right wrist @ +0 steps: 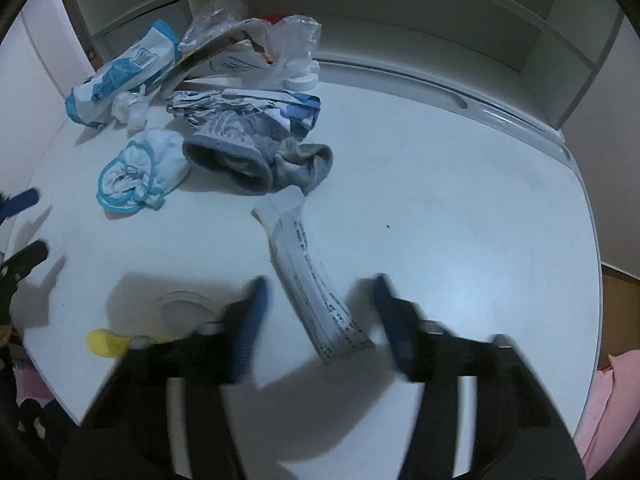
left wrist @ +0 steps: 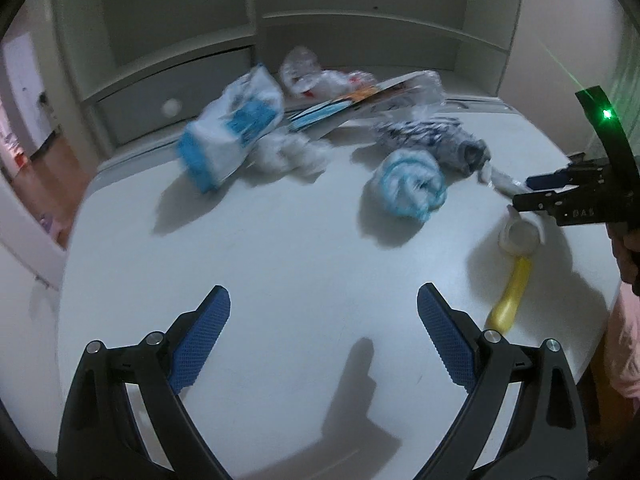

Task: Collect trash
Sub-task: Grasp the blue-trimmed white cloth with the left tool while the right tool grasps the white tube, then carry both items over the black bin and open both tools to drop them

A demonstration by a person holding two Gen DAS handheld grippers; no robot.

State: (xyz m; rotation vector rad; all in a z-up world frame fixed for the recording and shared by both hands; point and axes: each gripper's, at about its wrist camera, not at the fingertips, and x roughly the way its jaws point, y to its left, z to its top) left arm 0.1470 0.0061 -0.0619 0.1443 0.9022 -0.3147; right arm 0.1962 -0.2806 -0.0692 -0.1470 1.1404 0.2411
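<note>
Trash lies on a white table [left wrist: 280, 264]. A blue-and-white plastic bag [left wrist: 230, 128] lies at the back left, also in the right wrist view [right wrist: 120, 72]. A crumpled tissue [left wrist: 292, 154] sits beside it. A blue-trimmed white cloth [left wrist: 408, 184] and grey socks [right wrist: 248, 152] lie mid-table. A long printed paper strip [right wrist: 312, 276] lies between my right gripper's open fingers; the right gripper [right wrist: 320, 292] hovers over it. My left gripper [left wrist: 324, 300] is open and empty over bare table. The right gripper also shows at the left wrist view's right edge [left wrist: 560, 196].
A tape roll [left wrist: 518, 236] and a yellow object [left wrist: 510, 296] lie near the table's right edge. Clear plastic wrappers [right wrist: 292, 40] and a flat printed card [left wrist: 352, 104] pile at the back. A white shelf unit [left wrist: 360, 20] stands behind the table.
</note>
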